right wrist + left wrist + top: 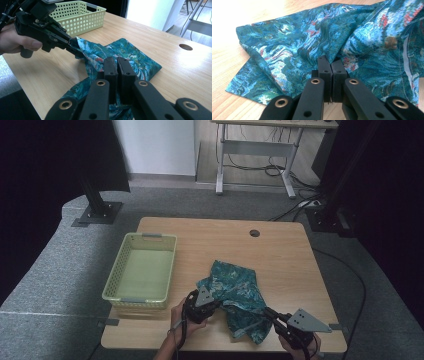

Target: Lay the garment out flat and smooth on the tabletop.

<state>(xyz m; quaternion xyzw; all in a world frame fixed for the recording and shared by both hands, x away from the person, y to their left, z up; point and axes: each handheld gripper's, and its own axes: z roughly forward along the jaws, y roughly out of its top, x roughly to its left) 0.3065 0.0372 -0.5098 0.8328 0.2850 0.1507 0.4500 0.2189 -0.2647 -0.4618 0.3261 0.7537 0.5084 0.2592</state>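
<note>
The crumpled teal patterned cloth (pixel 235 295) is lying on the near part of the wooden worktop (pixel 280 255), and both the left gripper (pixel 212 306) and right gripper (pixel 267 312) are pinching it, jaws clamped tight; a pale green perforated plastic basket (pixel 116 279) is sitting just left.

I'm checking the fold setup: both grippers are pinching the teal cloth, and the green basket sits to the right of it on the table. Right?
Not quite. The basket sits to the left of the cloth, as the high view shows. The rest holds: the left gripper and the right gripper are both shut on the cloth.
</note>
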